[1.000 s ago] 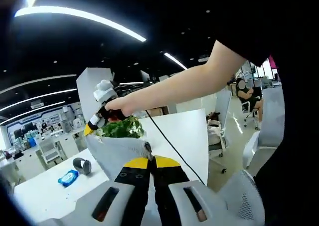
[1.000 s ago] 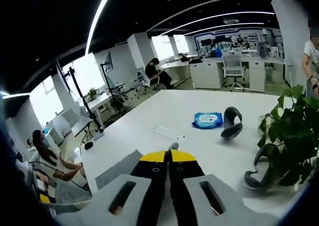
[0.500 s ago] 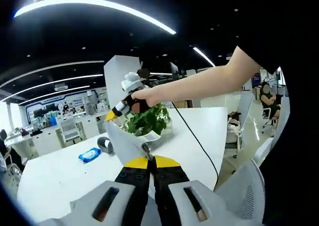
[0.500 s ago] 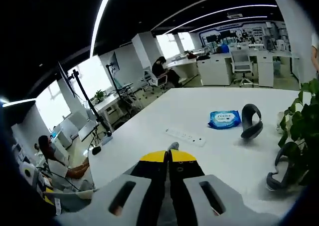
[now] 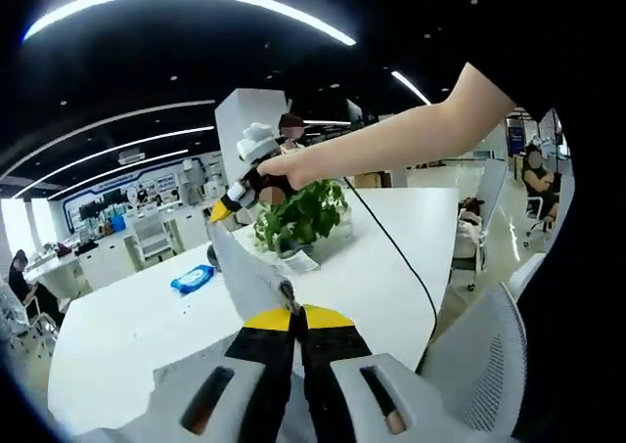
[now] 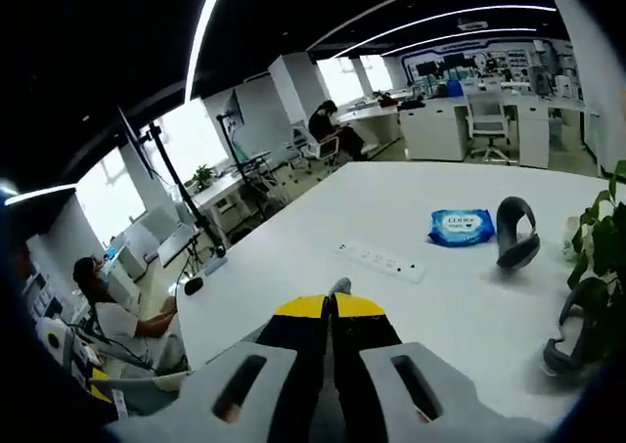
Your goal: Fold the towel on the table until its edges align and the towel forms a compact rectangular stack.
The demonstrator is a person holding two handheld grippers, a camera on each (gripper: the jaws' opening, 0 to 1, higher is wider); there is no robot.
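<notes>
The grey towel hangs in the air, stretched taut between my two grippers above the white table. My left gripper is shut on one corner of it at the bottom of the left gripper view. Higher up in that view, a person's hand holds my right gripper, whose yellow tips pinch the towel's far corner. In the right gripper view, my right gripper is shut, with a small tuft of towel sticking out past its tips.
A potted plant stands on the table behind the towel. A blue wipes pack, a white power strip and two dark headsets lie on the table. A mesh chair stands beside it. A seated person is beyond the table's edge.
Both hands have swung, so each view has panned across the table. The towel stays pinched in both grippers and now looks narrower and tauter between them.
</notes>
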